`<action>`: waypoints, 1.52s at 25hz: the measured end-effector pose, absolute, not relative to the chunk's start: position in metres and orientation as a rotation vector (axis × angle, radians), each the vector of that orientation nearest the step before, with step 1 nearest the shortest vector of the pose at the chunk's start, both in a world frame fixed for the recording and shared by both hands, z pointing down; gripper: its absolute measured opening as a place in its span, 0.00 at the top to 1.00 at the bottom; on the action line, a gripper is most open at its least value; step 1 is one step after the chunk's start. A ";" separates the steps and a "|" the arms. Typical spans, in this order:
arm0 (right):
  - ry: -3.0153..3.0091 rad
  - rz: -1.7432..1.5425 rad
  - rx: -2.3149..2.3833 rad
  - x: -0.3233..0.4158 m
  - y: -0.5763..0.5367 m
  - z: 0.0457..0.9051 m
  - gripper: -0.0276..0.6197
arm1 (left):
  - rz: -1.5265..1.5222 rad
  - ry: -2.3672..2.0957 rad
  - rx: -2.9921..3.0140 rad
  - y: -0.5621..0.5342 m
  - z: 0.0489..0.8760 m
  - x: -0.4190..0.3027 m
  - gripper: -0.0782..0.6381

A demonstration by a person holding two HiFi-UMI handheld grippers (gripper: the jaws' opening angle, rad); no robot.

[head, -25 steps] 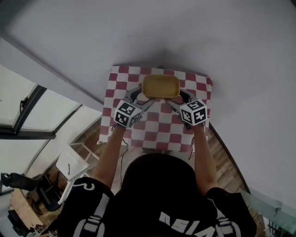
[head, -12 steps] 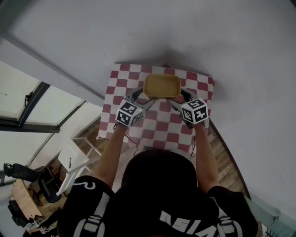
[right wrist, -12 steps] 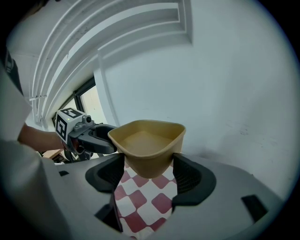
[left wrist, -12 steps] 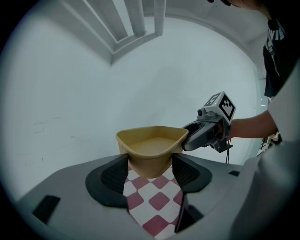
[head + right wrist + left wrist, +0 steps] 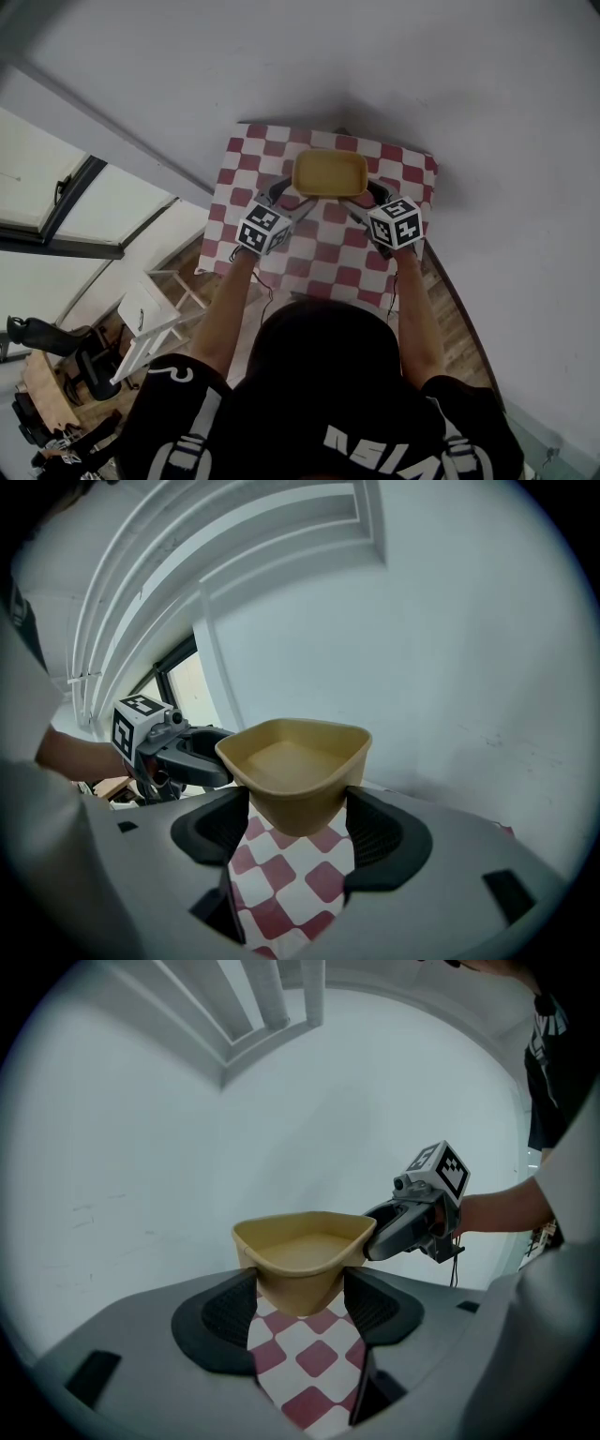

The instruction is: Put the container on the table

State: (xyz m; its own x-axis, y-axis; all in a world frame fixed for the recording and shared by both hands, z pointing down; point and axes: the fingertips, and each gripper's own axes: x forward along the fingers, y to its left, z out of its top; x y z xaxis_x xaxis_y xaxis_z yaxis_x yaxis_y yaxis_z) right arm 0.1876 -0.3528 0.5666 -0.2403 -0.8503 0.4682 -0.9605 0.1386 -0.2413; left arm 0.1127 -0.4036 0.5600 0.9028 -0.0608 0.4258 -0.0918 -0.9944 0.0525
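Note:
A tan, empty, rounded-rectangular container [image 5: 329, 173] hangs just above the far half of a small table with a red-and-white checked cloth [image 5: 319, 262]. My left gripper [image 5: 281, 193] is shut on its left end and my right gripper [image 5: 373, 192] on its right end. In the left gripper view the black pads [image 5: 232, 1309] press the sides of the container [image 5: 302, 1258], and the right gripper [image 5: 412, 1222] shows beyond it. The right gripper view mirrors this: the pads [image 5: 377, 829] clamp the container [image 5: 295, 771], with the left gripper [image 5: 178, 752] beyond. Checked cloth shows below the container in both gripper views.
A grey wall [image 5: 394, 75] rises right behind the table's far edge. A white chair [image 5: 145, 323] stands on the wooden floor to the left of the table. Windows [image 5: 56, 202] run along the left side. The person's head and shoulders fill the bottom of the head view.
Both grippers have carried the container a little farther out over the table and slightly lower. The grip on both ends is unchanged.

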 end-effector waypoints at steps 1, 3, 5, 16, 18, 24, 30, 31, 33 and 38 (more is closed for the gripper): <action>-2.196 0.737 1.781 0.188 -0.353 0.567 0.43 | 0.668 -0.122 2.995 -0.403 0.560 0.113 0.46; -2.196 0.728 1.777 0.189 -0.352 0.566 0.43 | 0.668 -0.125 2.997 -0.402 0.560 0.113 0.46; -2.196 0.718 1.771 0.190 -0.351 0.564 0.43 | 0.665 -0.126 2.999 -0.402 0.559 0.114 0.46; -2.175 0.713 1.741 0.188 -0.351 0.572 0.44 | 0.687 -0.114 2.998 -0.401 0.567 0.111 0.47; -2.165 0.725 1.735 0.188 -0.349 0.579 0.44 | 0.698 -0.106 2.992 -0.399 0.574 0.111 0.48; -2.123 0.752 1.708 0.184 -0.344 0.603 0.44 | 0.760 -0.084 2.954 -0.394 0.599 0.106 0.48; -2.090 0.764 1.699 0.180 -0.343 0.631 0.44 | 0.823 -0.075 2.911 -0.394 0.632 0.102 0.48; -2.087 0.771 1.701 0.180 -0.343 0.636 0.44 | 0.839 -0.068 2.903 -0.393 0.637 0.101 0.48; -2.078 0.785 1.706 0.179 -0.341 0.646 0.44 | 0.862 -0.054 2.890 -0.392 0.647 0.101 0.48; -2.050 0.824 1.700 0.182 -0.334 0.670 0.44 | 0.907 -0.032 2.870 -0.386 0.670 0.105 0.49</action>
